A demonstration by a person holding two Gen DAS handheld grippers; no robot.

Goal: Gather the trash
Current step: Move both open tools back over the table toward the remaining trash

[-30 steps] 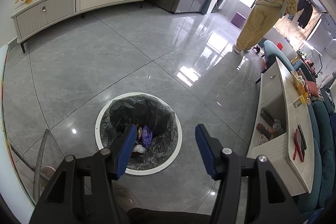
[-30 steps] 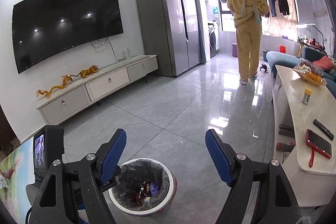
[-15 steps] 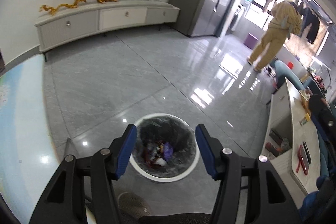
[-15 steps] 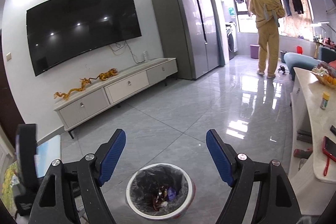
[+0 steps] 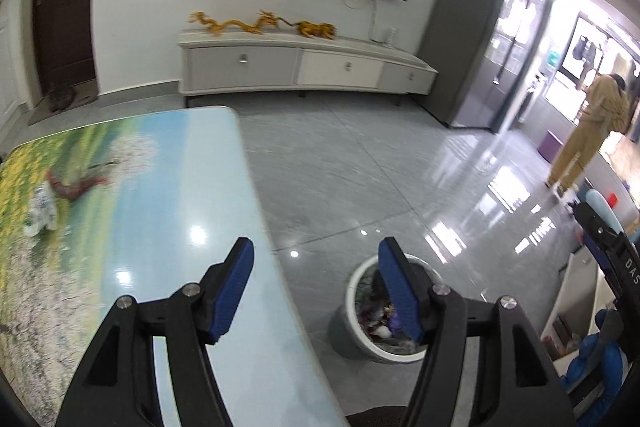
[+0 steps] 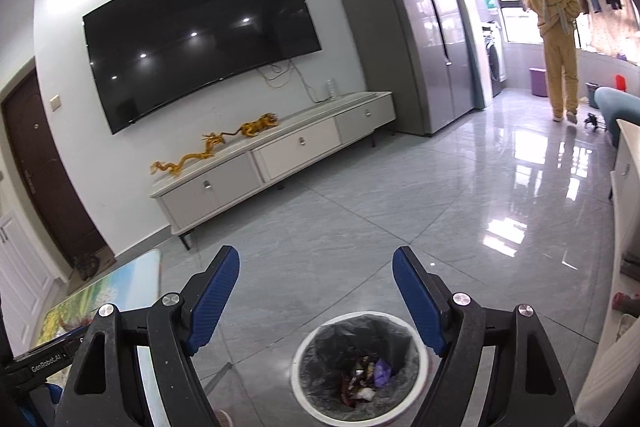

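On the far left of the left wrist view, a crumpled white wrapper [image 5: 40, 217] and a reddish-brown scrap [image 5: 74, 185] are lying on the glossy, landscape-printed bench [image 5: 152, 211], well apart from the left hand-held gripper [image 5: 316, 291], whose blue ribbed pads are being held apart with nothing between them. The next pickup is judged best done by lowering the pads flat astride the thin, crinkly wrapper and closing gently, since the slick top is likely to let it slide. Further right, the round white bin [image 5: 352, 311], lined with a wrinkled black bag and already holding wrappers, is standing on the polished tile floor just beside the bench. Above it the right hand-held gripper [image 6: 316, 301] is likewise being held apart and empty.
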